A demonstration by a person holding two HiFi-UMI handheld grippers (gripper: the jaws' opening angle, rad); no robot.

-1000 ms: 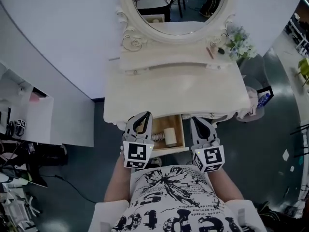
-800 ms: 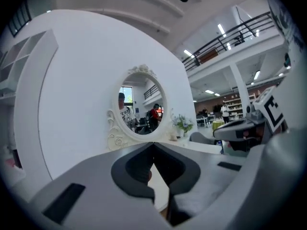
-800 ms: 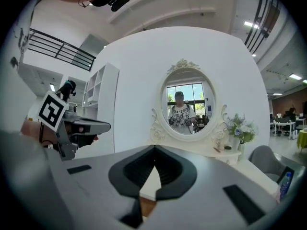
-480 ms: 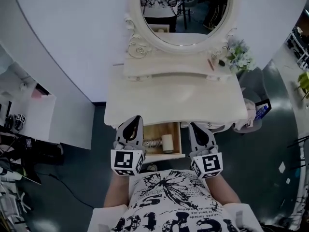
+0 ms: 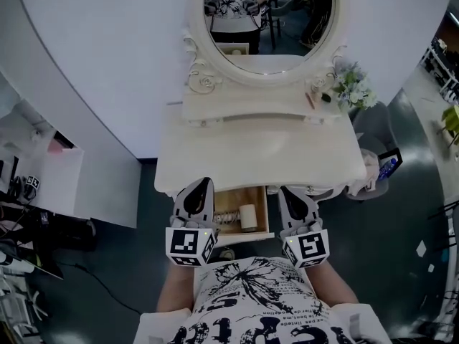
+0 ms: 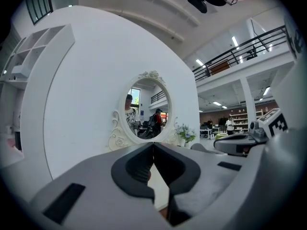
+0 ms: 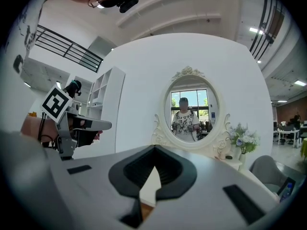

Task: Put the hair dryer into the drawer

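White wall curves behind a cream vanity surface in the middle of the head view. An oval mirror stands at top centre and flowers at upper right. Below the surface's front edge, at lower centre, the drawer stands open. The dryer lies inside it, with its coiled cord to the left. The left tool sits just left of the drawer and the right tool just right of it. In each gripper view the jaws meet tip to tip with nothing between them, aimed toward the mirror.
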